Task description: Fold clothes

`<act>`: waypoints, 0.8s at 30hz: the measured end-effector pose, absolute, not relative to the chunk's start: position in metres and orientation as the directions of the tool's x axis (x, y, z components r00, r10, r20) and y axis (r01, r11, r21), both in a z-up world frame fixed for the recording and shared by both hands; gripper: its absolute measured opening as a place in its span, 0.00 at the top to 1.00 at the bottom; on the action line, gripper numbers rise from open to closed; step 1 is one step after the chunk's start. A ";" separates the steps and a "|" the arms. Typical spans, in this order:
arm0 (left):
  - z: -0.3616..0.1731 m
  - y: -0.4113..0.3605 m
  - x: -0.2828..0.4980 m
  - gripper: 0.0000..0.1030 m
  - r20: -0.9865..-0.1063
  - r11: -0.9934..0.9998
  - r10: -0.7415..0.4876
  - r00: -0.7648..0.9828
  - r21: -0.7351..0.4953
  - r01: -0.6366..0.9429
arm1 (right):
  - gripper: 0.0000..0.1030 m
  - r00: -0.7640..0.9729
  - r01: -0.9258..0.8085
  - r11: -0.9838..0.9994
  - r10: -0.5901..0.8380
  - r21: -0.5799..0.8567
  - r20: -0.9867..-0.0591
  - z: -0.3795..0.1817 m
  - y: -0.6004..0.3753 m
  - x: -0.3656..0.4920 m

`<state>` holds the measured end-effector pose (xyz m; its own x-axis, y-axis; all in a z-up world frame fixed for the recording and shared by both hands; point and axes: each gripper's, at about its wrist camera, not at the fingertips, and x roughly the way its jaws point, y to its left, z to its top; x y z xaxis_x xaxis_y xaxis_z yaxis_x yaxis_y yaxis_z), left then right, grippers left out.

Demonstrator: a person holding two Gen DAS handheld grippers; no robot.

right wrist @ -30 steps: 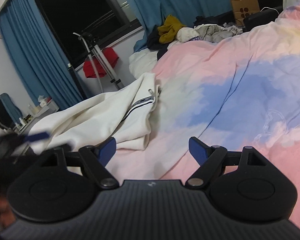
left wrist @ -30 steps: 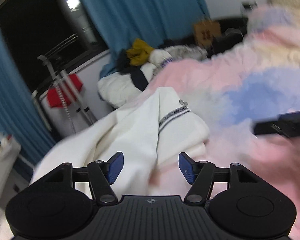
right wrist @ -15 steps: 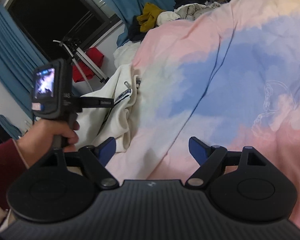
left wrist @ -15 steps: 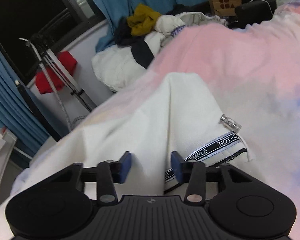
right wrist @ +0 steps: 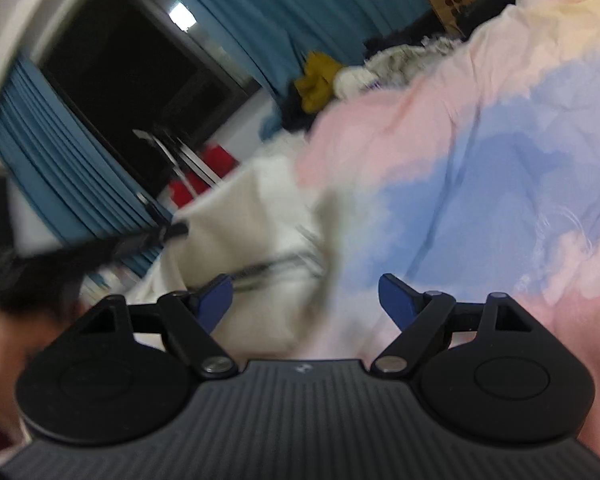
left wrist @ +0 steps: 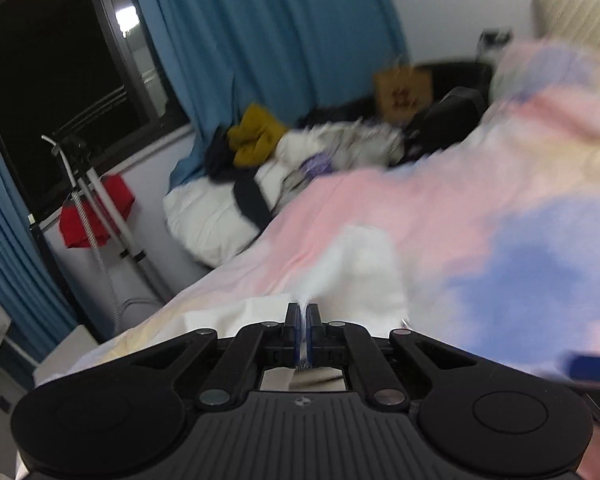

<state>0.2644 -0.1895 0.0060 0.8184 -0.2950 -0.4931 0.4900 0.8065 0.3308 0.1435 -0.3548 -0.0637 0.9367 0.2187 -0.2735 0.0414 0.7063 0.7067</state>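
A white garment (left wrist: 364, 276) with a black striped band lies on the pink and blue bedspread (left wrist: 540, 240). My left gripper (left wrist: 302, 312) is shut on a fold of the white garment, which rises between its blue pads. In the right wrist view the garment (right wrist: 256, 216) lies left of centre, blurred. My right gripper (right wrist: 306, 300) is open and empty just above the garment's near edge. The left gripper shows as a dark blur at the left of the right wrist view (right wrist: 100, 248).
A pile of clothes with a yellow item (left wrist: 256, 140) and a white bundle (left wrist: 208, 216) sits at the far end of the bed. A stand with a red cloth (left wrist: 92, 212) is at the left by the dark window. A brown paper bag (left wrist: 400, 88) stands behind.
My left gripper has closed on the white garment and lifted a fold of it. My right gripper has swung left toward the garment and stays open.
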 end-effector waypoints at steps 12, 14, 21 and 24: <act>-0.032 -0.137 0.088 0.97 -0.462 0.890 -0.349 0.815 0.110 0.443 | 0.18 0.819 -0.063 0.162 0.573 0.985 -0.042 -0.096 -0.359 0.114; -0.038 -0.131 0.079 0.97 -0.457 0.896 -0.367 0.810 0.062 0.440 | 0.18 0.799 -0.037 0.166 0.597 0.985 -0.070 -0.102 -0.351 0.118; -0.046 -0.111 0.051 0.93 -0.455 0.899 -0.400 0.796 -0.027 0.436 | 0.73 0.825 0.137 0.273 0.501 0.952 -0.262 -0.124 -0.346 0.144; -0.039 -0.092 0.034 0.84 -0.452 0.912 -0.387 0.804 -0.055 0.407 | 0.86 0.855 0.142 0.360 0.425 0.922 -0.297 -0.114 -0.349 0.147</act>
<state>0.0339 -0.0919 -0.0388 0.8042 -0.3865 -0.4516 0.4071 0.9117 -0.0554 0.1472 -0.3492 -0.1144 0.8550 0.4249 -0.2975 0.1421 0.3596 0.9222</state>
